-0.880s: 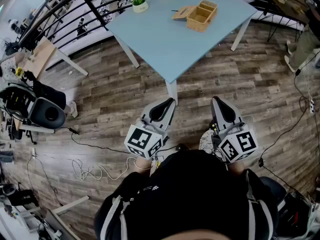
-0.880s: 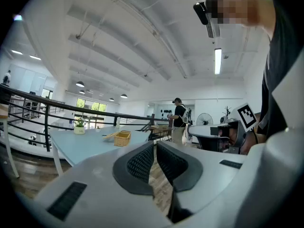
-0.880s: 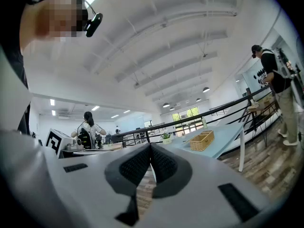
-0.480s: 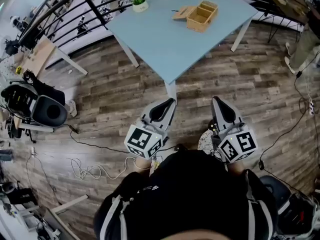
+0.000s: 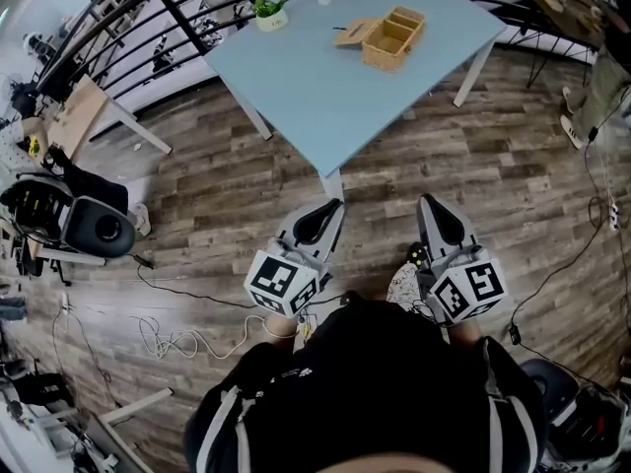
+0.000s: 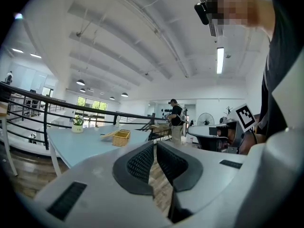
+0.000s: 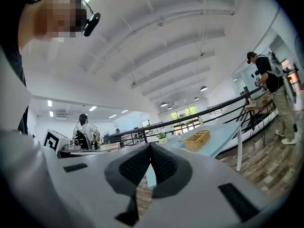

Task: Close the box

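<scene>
Far off to the left of the blue table (image 5: 325, 77), a black chair (image 5: 94, 227) sits on the wood floor (image 5: 237, 185). A little green plant (image 5: 268, 8) in a white pot stands on the table's far left corner.

The left gripper (image 5: 330, 205) is held out flat over the floor, just in front of the table's near corner, and it does not touch the table. Its two fingers are pressed tight together with nothing between them.

The box (image 5: 392, 37) is a tan woven one. It stands on the far part of the table, a bit to the right of the middle, well away from both grippers. Its lid (image 5: 353, 33) is swung open and lies flat on the table top, so you can see two spaces inside the box.

The right gripper (image 5: 426, 201) is also held flat over the floor, in front of the table's near corner and a little to the right of it. Its fingers are squeezed together too, and they hold nothing.

A person (image 5: 601, 87) in light trousers stands on the floor past the table's right side
</scene>
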Motion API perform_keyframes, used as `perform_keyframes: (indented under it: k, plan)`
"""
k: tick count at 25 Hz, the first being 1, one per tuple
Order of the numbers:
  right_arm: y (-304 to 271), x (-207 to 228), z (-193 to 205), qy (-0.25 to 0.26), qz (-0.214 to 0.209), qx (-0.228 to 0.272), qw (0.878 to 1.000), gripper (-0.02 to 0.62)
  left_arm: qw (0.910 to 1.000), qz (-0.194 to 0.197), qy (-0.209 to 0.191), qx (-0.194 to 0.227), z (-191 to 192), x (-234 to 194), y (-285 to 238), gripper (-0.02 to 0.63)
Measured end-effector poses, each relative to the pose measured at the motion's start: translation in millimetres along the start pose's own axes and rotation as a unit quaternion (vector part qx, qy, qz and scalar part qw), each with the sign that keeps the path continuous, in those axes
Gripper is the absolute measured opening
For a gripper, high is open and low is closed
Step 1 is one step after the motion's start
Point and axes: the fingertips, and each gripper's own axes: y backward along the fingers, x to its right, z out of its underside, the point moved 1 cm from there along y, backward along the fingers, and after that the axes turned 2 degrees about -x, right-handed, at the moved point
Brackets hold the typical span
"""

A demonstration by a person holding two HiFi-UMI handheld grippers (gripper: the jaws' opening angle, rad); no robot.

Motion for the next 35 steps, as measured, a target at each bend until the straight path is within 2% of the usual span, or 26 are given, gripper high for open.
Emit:
perform_keyframes:
  k: [15,30,35]
  plan:
    - [-24,61,-13,-0.014,-0.008,-0.011,1.0,0.014,0.9997,-0.012,0.002,-0.023,-6,-5,-62,0.028]
    - [-57,137,-31,-0.02,-0.033,-0.014,0.999,0.049,0.999,-0.03,-0.005,-0.032,-22,-12,-144,0.029]
    - [-63,162,-40,-0.022,-0.054,-0.017,0.998,0.052,0.9987,-0.04,-0.005,-0.029,-32,-8,-171,0.031]
